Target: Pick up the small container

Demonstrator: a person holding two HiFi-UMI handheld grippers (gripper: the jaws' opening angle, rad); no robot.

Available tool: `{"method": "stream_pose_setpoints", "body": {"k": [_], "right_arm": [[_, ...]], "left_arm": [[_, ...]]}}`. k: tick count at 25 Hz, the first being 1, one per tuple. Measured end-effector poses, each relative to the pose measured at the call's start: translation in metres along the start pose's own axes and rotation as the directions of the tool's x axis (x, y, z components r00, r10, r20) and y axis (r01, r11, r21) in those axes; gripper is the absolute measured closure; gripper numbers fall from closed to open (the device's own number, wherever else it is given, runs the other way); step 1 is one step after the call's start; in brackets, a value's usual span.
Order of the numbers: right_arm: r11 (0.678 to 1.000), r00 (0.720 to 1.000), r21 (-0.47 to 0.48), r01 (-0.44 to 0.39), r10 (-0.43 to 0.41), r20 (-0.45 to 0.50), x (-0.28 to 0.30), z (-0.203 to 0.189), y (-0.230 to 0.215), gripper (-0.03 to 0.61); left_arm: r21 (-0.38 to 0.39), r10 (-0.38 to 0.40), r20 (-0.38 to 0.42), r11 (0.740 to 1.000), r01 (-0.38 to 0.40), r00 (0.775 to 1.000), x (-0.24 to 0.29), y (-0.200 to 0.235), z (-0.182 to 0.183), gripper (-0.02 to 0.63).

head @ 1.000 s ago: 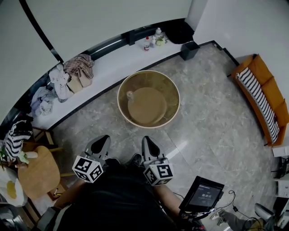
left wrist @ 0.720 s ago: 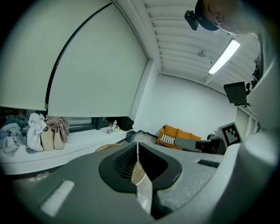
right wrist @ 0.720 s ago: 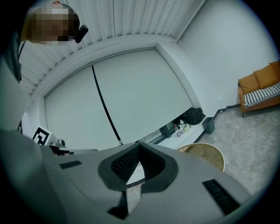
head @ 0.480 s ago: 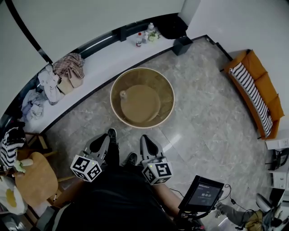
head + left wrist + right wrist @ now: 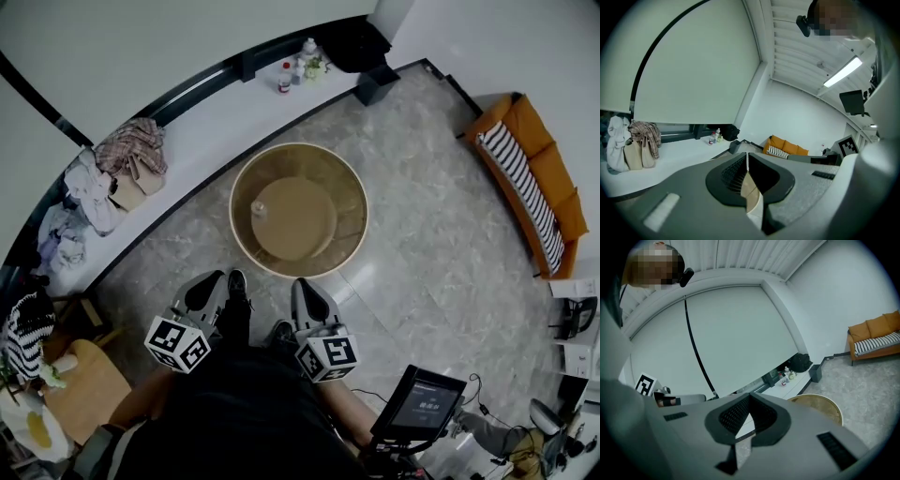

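The small container [image 5: 259,208] is a pale little pot standing upright at the left of the inner disc of a round wooden table [image 5: 357,190]. Both grippers are held low in front of the person's body, short of the table's near rim. My left gripper [image 5: 214,285] is shut with nothing between its jaws; in the left gripper view its pads [image 5: 747,158] meet. My right gripper [image 5: 306,292] is likewise shut and empty, with the table [image 5: 820,405] ahead and to its right. A shoe [image 5: 234,281] shows between the two grippers.
A white ledge [image 5: 216,117] curves along the wall with heaped clothes and bags [image 5: 122,169] and small bottles [image 5: 284,77]. A black bin [image 5: 377,84] stands at its end. An orange sofa [image 5: 530,178] is at the right, a screen [image 5: 422,403] at lower right, a small wooden table [image 5: 80,394] at lower left.
The view has swung a little, and the ledge at the left now lies lower in the picture. A shoe has come into view between the grippers. Both grippers stay shut and low.
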State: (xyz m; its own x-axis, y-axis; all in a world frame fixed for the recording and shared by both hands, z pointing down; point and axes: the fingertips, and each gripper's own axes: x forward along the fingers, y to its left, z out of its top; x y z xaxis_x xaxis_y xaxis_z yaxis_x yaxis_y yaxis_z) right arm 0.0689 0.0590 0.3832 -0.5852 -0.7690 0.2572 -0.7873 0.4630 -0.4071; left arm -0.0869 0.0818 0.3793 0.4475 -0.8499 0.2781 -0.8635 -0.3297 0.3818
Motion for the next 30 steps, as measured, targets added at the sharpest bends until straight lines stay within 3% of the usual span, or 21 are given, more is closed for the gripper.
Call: {"method": "stream_pose_setpoints", "body": {"k": [6,13,22,30], "right_arm": [[0.999,0.999,0.008,0.033,-0.033,0.007,0.064,0.015,0.007,0.581],[0.99,0.99,0.015,0.143,-0.143,0.017,0.104,0.026,-0.004,0.581],[0.978,0.978,0.01,0.207,-0.207,0.012,0.135,0.037,-0.026,0.581],[0.984,0.983,0.01,0.18,-0.18,-0.047,0.166,0.021,-0.059,0.58]], "left_arm": [[0.011,-0.008,-0.003,1.0,0.008,1.0,0.029,0.064,0.037,0.612],[0.026,-0.076,-0.033,0.997,0.077,0.997,0.063,0.11,0.056,0.612],[0.137,-0.122,-0.073,0.982,0.131,0.99,0.108,0.13,0.063,0.612],[0.213,-0.065,-0.12,0.973,0.09,0.991,0.15,0.144,0.043,0.612]]}}
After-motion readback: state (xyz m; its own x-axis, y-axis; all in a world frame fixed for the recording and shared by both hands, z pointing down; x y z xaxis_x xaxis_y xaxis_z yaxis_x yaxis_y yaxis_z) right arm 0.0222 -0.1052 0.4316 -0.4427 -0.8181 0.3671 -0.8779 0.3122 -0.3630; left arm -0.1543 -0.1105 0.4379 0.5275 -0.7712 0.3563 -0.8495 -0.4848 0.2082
